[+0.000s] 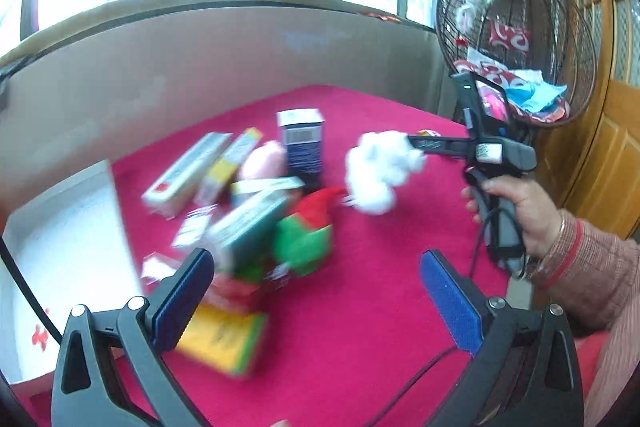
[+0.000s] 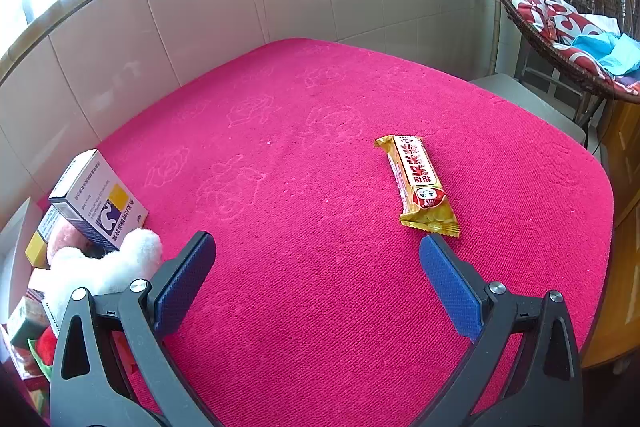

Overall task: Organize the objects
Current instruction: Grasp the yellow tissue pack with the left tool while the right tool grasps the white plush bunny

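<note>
A blurred pile of boxes lies on the pink cloth [image 1: 380,307], among them a dark blue and white box [image 1: 302,143], a long white box [image 1: 186,175] and a yellow box [image 1: 224,339]. A red and green plush [image 1: 308,231] and a pink plush [image 1: 264,159] sit among them. My left gripper [image 1: 316,291] hangs open just before the pile, empty. A hand holds my right gripper [image 1: 424,143] beside a white plush [image 1: 380,167]. In the right wrist view the right gripper [image 2: 318,279] is open and empty, the white plush [image 2: 108,267] is outside its left finger, and a yellow snack bar [image 2: 420,183] lies ahead right.
An open white box [image 1: 64,227] stands at the cloth's left edge. A tiled wall [image 2: 240,7] runs along the back. A hanging wicker chair [image 2: 560,7] with red cushions is at the right, beside a wooden door [image 1: 600,107]. A cable [image 1: 416,375] trails over the cloth.
</note>
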The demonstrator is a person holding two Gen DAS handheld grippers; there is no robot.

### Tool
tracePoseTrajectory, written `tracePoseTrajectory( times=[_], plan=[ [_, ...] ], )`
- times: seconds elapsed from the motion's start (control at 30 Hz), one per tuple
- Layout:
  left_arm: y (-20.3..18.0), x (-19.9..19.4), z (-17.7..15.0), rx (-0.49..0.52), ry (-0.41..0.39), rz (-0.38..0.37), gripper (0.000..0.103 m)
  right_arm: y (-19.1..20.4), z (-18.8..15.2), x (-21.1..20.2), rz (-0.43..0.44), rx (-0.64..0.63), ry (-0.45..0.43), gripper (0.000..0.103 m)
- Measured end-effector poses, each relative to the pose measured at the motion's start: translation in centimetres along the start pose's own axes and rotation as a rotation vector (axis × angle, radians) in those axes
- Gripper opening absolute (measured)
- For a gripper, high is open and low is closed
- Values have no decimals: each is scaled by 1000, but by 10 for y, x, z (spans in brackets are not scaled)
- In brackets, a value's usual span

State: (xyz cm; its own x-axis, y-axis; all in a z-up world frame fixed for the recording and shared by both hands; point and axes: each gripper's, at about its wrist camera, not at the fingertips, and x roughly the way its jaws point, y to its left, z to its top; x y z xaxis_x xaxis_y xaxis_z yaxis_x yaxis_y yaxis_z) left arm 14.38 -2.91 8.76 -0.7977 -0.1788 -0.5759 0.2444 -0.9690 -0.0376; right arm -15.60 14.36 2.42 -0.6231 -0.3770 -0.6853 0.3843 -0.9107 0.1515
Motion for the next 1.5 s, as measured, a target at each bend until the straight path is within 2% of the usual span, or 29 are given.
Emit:
tracePoseTrajectory(
  times=[0.03, 0.1, 0.17, 0.23, 0.33, 0.47, 0.53, 0.87, 1.0, 1.1, 1.2, 1.33, 1.5],
  plan=[
    [14, 0, -12, -16, 21, -10, 103, 0, 0, 0, 0, 0, 0, 103],
    [42, 3, -16, -73, 79, 6, 103, 0, 0, 0, -2, -3, -2, 103],
    [57, 5, -29, -112, 115, 33, 103, 0, 0, 0, -2, -4, -4, 103],
    [68, 16, -39, -149, 145, 21, 103, 0, 0, 0, -2, -4, -3, 103],
    [75, 31, -47, -185, 193, -7, 103, 1, 0, 0, 0, -4, -2, 103],
    [74, 51, -45, -162, 240, 36, 103, 0, 0, -1, 1, -5, -3, 103],
    [75, 61, -45, -169, 266, 35, 103, 0, 0, 0, 4, -3, 0, 103],
    [59, 82, -37, -113, 282, 34, 103, -5, 1, 3, 25, 19, 16, 103],
    [52, 83, -38, -94, 287, 39, 103, -13, 0, -16, 107, 37, -82, 103],
    [51, 83, -38, -95, 290, 46, 102, -12, 0, -29, 163, 20, -117, 103],
    [52, 82, -38, -104, 288, 46, 102, -1, -4, -30, 224, -35, -66, 103],
    [54, 81, -39, -112, 287, 49, 102, 20, -15, -13, 227, -108, 43, 103],
    [54, 81, -39, -109, 289, 56, 100, 43, -18, -4, 275, -155, 101, 103]
  ],
)
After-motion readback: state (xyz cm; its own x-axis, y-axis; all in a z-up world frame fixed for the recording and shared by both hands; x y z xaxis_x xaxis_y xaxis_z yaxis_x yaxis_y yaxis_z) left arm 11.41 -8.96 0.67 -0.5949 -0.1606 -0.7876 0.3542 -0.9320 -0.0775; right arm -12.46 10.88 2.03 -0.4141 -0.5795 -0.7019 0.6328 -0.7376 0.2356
